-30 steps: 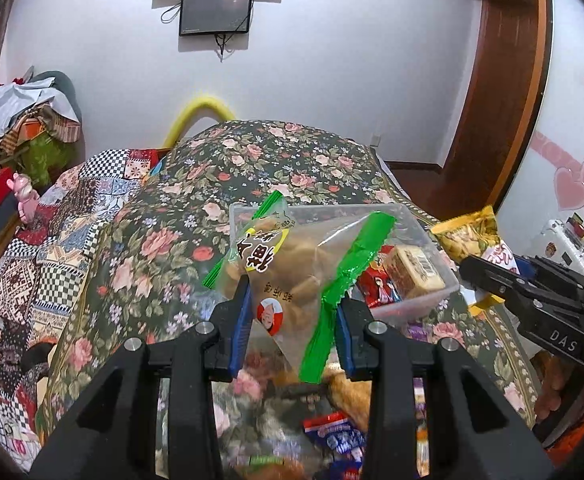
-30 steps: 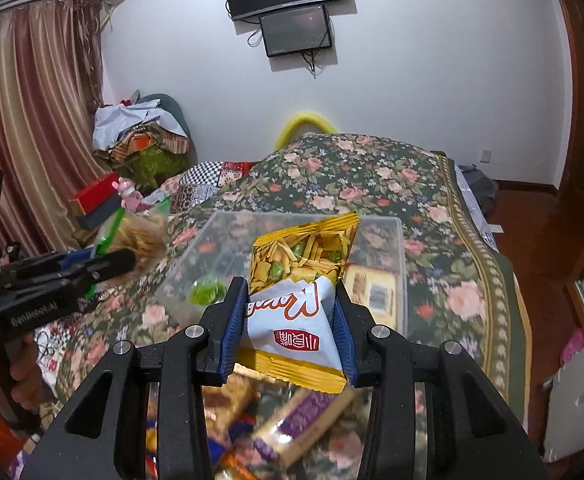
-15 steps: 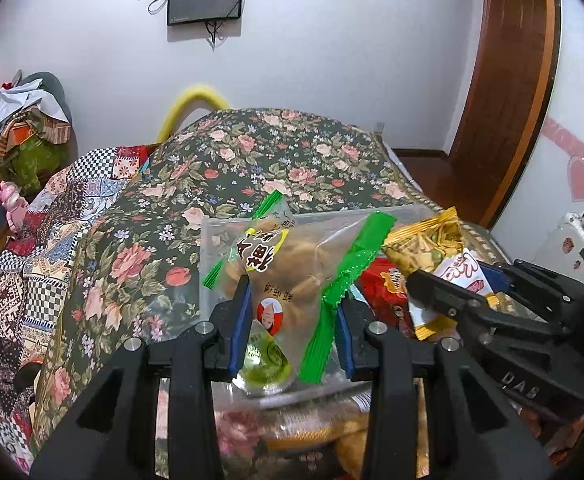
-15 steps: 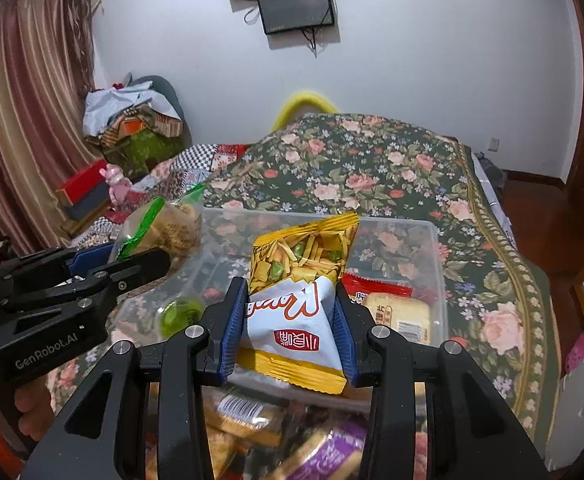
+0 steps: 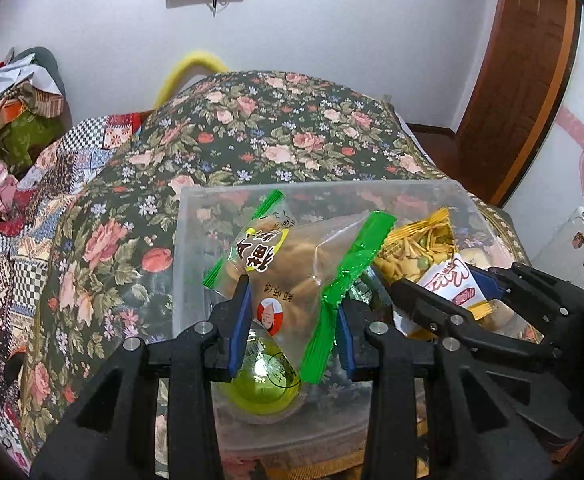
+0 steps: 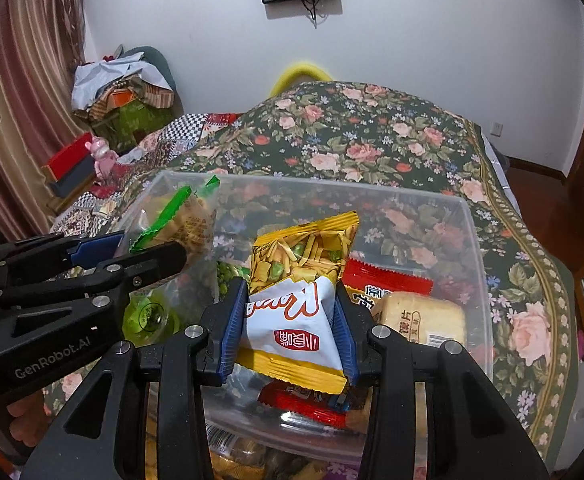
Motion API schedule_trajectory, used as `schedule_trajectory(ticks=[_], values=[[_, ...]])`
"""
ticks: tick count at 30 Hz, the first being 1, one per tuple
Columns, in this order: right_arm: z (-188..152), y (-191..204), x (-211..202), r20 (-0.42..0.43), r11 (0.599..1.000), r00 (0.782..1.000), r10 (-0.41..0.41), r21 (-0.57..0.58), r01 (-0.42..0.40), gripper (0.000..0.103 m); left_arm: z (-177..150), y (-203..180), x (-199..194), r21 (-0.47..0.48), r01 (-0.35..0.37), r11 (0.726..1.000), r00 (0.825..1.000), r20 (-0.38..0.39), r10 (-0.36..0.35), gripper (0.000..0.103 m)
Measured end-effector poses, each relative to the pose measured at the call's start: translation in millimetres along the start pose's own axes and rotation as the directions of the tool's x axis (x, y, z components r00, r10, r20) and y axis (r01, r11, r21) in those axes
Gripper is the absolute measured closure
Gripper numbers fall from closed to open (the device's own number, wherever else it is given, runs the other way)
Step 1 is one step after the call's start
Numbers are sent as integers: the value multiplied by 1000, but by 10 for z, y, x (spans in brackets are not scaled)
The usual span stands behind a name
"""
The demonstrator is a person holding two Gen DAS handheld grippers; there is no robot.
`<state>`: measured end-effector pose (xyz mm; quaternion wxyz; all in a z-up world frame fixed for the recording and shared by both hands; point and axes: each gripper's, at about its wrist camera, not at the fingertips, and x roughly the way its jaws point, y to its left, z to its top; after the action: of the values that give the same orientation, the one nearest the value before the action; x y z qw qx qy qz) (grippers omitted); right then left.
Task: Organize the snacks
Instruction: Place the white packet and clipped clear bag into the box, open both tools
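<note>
Clear bin [image 6: 476,264] is sitting on the floral bedspread [image 5: 275,128], far half still showing bare floor. Left gripper [image 5: 292,316] is clamping the green-sealed pastry bag [image 5: 296,268] over the bin's left side, above a green jelly cup [image 5: 263,384]. Right gripper [image 6: 290,324] is gripping the yellow-white snack pack [image 6: 296,312] just beside it, over red packets [image 6: 388,280].

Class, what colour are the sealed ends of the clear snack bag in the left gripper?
Green, seen best in the left wrist view: clear snack bag, left gripper.

right tool [image 6: 289,322] clamping yellow snack packet [image 6: 298,300], over clear bin [image 6: 468,216]
</note>
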<state>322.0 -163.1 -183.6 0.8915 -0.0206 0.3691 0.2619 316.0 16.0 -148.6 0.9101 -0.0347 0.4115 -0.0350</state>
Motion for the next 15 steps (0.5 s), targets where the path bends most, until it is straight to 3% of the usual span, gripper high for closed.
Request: schedule_trajectory(ticks=[8, 15], values=[[-2, -18, -9, -10, 1000, 1000, -16, 3, 16, 63, -8, -19, -20, -4, -2, 1000, 1000, -9, 2, 65], [-12, 31, -264, 26, 999, 999, -33, -22, 34, 55, -16, -58, -297, 14, 11, 1000, 1000, 21, -11, 64]])
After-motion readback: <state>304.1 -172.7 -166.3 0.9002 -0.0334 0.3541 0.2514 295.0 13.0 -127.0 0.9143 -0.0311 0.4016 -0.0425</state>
